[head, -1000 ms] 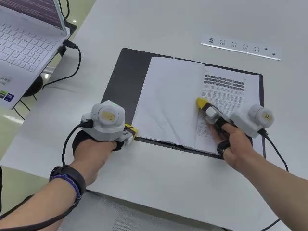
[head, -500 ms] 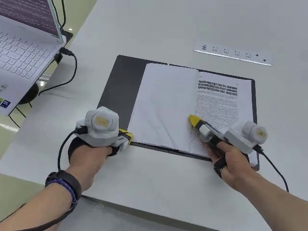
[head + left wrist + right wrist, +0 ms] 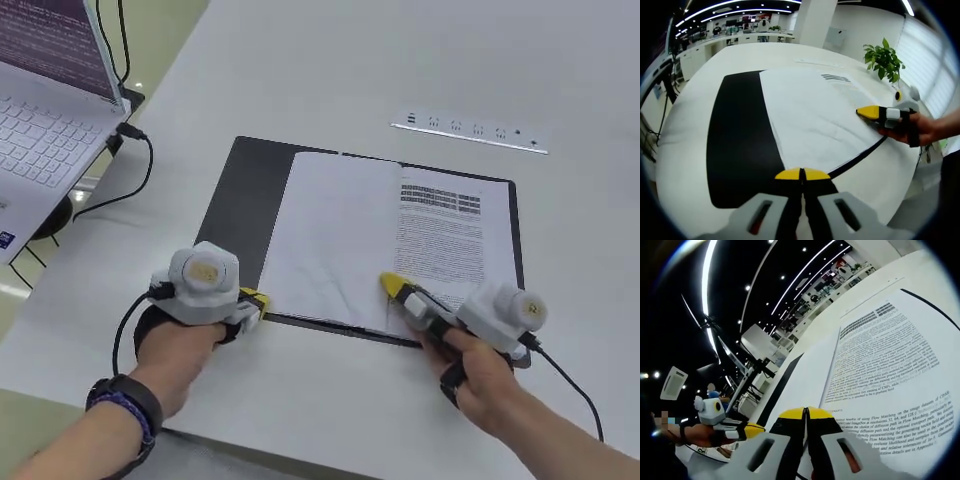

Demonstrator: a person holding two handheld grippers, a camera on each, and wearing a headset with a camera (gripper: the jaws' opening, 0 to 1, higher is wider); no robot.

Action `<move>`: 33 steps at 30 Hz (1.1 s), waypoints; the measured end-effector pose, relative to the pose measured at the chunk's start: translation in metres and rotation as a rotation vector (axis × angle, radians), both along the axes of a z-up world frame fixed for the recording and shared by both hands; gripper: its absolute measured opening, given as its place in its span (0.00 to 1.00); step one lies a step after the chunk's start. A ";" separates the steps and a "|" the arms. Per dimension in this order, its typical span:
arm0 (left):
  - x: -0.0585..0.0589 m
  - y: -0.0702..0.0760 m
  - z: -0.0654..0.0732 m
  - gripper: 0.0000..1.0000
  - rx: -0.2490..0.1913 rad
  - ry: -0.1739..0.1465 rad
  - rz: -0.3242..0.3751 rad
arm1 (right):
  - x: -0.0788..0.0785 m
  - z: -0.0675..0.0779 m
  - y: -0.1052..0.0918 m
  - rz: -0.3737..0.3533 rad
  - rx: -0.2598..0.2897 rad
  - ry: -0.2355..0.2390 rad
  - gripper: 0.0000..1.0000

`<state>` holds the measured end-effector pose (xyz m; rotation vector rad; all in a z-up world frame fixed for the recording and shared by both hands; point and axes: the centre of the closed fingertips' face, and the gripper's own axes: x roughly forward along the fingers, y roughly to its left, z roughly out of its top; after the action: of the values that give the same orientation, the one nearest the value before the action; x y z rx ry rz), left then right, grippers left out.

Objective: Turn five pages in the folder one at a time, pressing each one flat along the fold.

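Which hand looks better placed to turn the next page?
Right, probably: the right gripper rests at the fold, at the bottom of the printed page, while the left gripper sits at the lower-left corner of the folder, away from that page.

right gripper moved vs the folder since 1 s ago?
Yes: the right gripper has slid down the fold toward the near edge of the folder, from the upper text of the printed page to its lower lines.

Laptop (image 3: 40, 120), power strip (image 3: 470, 132), plant (image 3: 885, 60)
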<state>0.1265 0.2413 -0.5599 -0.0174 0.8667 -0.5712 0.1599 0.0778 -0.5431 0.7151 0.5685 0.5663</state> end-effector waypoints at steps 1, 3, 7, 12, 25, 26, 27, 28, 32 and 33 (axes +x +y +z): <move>0.000 0.000 0.000 0.00 -0.002 0.000 0.003 | -0.002 0.000 0.001 0.009 -0.005 0.000 0.00; 0.000 0.000 0.000 0.00 -0.004 0.000 0.005 | -0.007 -0.001 0.001 0.014 -0.004 0.000 0.00; 0.000 0.000 0.000 0.00 -0.008 0.003 0.006 | -0.013 -0.002 0.002 0.012 0.002 0.003 0.00; -0.001 0.001 0.001 0.00 -0.015 0.006 0.010 | -0.018 -0.002 0.004 0.008 0.007 0.006 0.00; 0.000 0.001 0.001 0.00 -0.020 0.006 0.016 | -0.036 -0.002 0.007 0.014 0.019 0.015 0.00; 0.000 0.001 0.001 0.00 -0.021 0.006 0.017 | -0.037 -0.001 0.007 0.013 0.019 0.016 0.00; 0.000 0.001 0.001 0.00 -0.022 0.007 0.018 | -0.038 -0.001 0.007 0.013 0.020 0.017 0.00; 0.000 0.001 0.001 0.00 -0.024 0.007 0.020 | -0.039 -0.001 0.007 0.013 0.021 0.018 0.00; 0.000 0.001 0.001 0.00 -0.027 0.007 0.025 | -0.043 -0.001 0.009 0.022 0.019 0.022 0.00; 0.000 0.001 0.001 0.00 -0.027 0.007 0.025 | -0.045 -0.001 0.009 0.026 0.016 0.024 0.00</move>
<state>0.1263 0.2420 -0.5593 -0.0549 0.8647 -0.5599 0.1148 0.0868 -0.5439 0.7317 0.5963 0.5877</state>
